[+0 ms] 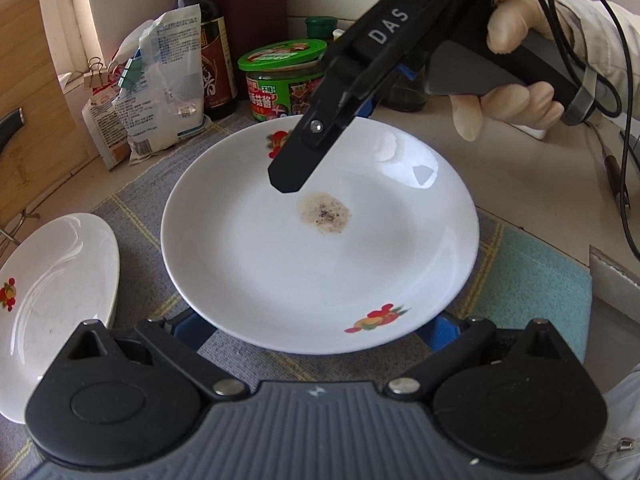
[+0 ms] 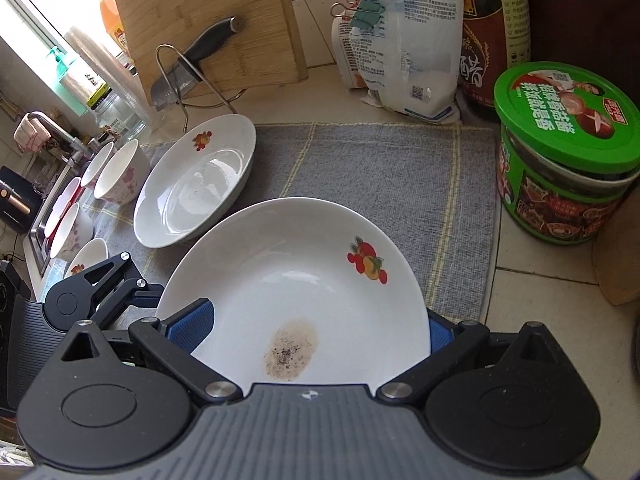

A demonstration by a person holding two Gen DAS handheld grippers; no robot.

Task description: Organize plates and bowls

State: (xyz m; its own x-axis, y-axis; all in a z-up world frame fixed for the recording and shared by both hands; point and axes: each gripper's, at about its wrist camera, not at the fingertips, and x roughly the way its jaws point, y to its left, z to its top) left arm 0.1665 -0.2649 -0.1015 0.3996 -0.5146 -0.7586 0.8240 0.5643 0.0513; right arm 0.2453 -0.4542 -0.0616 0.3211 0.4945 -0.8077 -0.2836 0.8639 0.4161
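stained plate (image 1: 320, 248) hangs between both grippers above the grey mat (image 2: 360, 168).
left gripper (image 1: 316, 332) and right gripper (image 2: 316, 332) each stand wide around opposite rims; second plate (image 2: 196, 180) lies toward the left gripper's side.

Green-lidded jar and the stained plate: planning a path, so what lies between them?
Only bare grey mat separates jar and plate, seen from the right wrist.

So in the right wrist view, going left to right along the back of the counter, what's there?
Knife in its rack → wooden cutting board → clipped white bags → dark sauce bottle → green-lidded jar.
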